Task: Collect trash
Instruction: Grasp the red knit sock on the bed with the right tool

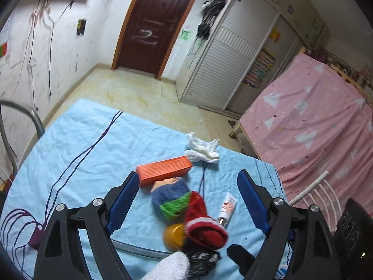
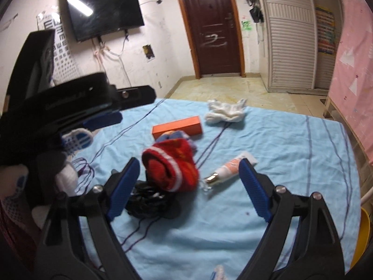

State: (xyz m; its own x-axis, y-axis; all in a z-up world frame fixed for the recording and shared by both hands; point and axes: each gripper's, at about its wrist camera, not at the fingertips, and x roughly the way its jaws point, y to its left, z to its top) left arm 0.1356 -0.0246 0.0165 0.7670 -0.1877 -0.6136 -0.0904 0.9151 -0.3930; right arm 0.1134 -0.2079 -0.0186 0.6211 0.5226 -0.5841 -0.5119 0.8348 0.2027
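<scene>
Nothing looks collected yet. The orange box [image 1: 164, 172], white tissue wad [image 1: 202, 149], cream tube [image 2: 229, 168] and black bag [image 2: 149, 201] lie mid-frame on the blue-sheeted bench [image 2: 291, 144]. Left gripper [image 1: 186, 200] and right gripper [image 2: 190, 187] hover, fingers wide apart, empty.

At frame centre we note a crumpled white tissue [image 1: 202, 149], an orange box [image 1: 164, 173] lying flat, and a capped tube [image 1: 227, 207] lower right.

One orange box [image 2: 176, 126], one crumpled white cloth [image 2: 225, 111], one tube [image 2: 229, 168], two knitted socks [image 1: 173, 198].
</scene>
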